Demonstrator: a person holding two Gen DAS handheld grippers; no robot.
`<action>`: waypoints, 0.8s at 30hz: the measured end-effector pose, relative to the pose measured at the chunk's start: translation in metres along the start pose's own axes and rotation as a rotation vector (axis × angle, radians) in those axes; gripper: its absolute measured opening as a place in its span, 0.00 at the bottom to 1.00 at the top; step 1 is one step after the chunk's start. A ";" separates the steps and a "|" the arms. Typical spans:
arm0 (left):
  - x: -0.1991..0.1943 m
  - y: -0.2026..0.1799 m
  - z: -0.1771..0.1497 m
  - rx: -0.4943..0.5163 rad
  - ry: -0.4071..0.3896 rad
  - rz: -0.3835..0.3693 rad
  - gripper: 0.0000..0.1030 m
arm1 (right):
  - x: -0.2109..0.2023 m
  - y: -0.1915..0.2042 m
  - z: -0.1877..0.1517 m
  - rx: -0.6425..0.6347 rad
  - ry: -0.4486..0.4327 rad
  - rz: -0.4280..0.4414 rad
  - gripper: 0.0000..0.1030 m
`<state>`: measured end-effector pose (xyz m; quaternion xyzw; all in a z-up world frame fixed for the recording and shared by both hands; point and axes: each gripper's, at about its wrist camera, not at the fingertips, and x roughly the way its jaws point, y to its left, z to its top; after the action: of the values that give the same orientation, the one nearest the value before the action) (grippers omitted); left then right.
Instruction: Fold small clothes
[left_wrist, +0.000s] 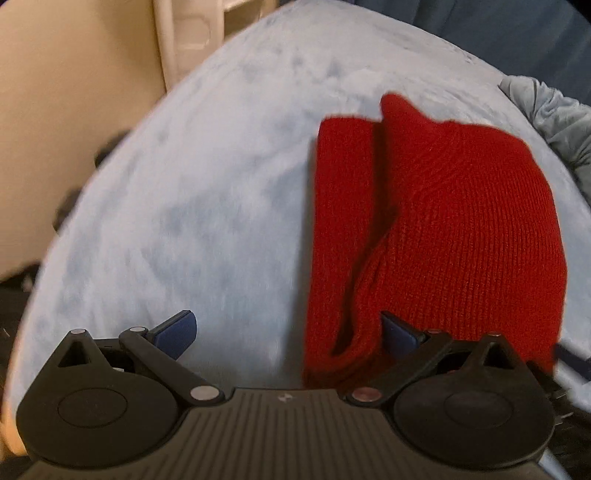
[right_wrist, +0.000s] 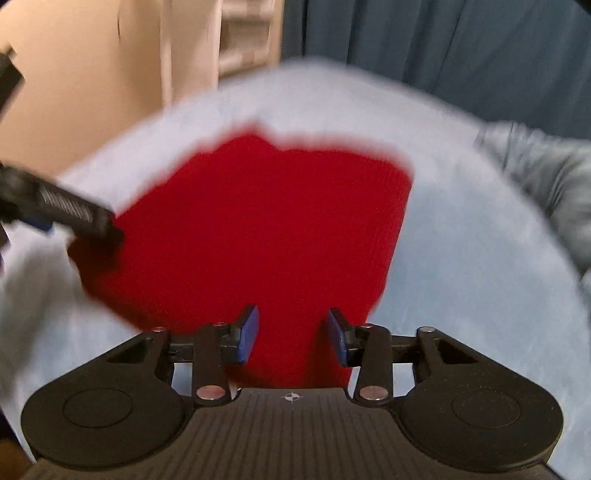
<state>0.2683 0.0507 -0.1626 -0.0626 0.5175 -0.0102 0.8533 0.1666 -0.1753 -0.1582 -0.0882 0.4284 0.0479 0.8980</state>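
Both hand-held grippers, left (left_wrist: 288, 332) and right (right_wrist: 291, 334), hang released above the folded red knit garment (left_wrist: 443, 221) on the pale blue plush bed (left_wrist: 203, 184), so next smooth the raised fold gently.

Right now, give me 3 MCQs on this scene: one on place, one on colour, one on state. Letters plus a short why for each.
1. In the left wrist view, where does the knit garment lie on the pale blue cover?
A. right part
B. far left
C. hanging off the edge

2. What colour is the garment?
A. green
B. red
C. white

3. How do the right gripper jaws stand?
A. clamped on cloth
B. apart, pads clear of the cloth
C. out of view

Key: 1 A, the red knit fills the right part of that view. 2 B, it is red in both views. 3 B, a gap shows between the blue pads, with the garment behind them.
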 end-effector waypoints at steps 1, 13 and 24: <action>-0.003 0.006 -0.004 -0.018 0.005 -0.017 1.00 | -0.001 0.003 -0.006 -0.018 -0.013 -0.006 0.40; -0.140 0.024 -0.076 0.035 -0.123 0.018 1.00 | -0.129 -0.005 -0.018 0.152 -0.129 0.078 0.77; -0.202 0.003 -0.115 0.067 -0.198 0.023 1.00 | -0.187 -0.003 -0.055 0.200 -0.202 -0.021 0.77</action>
<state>0.0728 0.0590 -0.0374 -0.0285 0.4308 -0.0115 0.9019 0.0083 -0.1916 -0.0464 0.0022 0.3375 0.0042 0.9413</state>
